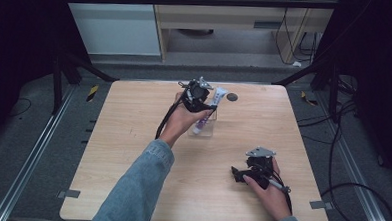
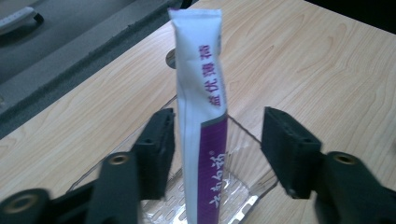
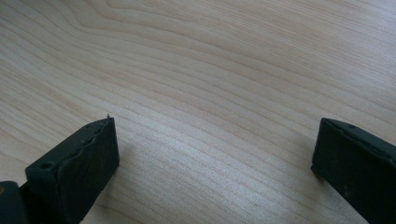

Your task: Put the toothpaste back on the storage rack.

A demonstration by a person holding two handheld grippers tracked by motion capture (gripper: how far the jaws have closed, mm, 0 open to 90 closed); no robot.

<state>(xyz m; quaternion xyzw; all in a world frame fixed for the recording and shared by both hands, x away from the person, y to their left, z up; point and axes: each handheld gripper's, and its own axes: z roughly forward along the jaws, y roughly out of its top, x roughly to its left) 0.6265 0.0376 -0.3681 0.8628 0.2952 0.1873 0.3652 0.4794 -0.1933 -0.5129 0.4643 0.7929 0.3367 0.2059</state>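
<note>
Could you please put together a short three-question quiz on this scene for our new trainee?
1. True or false: the left tool has its jaws clamped tight on the toothpaste tube.
2. What does the tube's lower end stand in?
A. a clear plastic tray
B. a metal cup
C. a cardboard box
3. What lies between the jaws of the right tool?

Key
1. False: the jaws stand open on either side of the tube, with a clear gap on one side.
2. A, the clear plastic tray.
3. Nothing but the bare wooden table; the jaws are wide apart.
</note>
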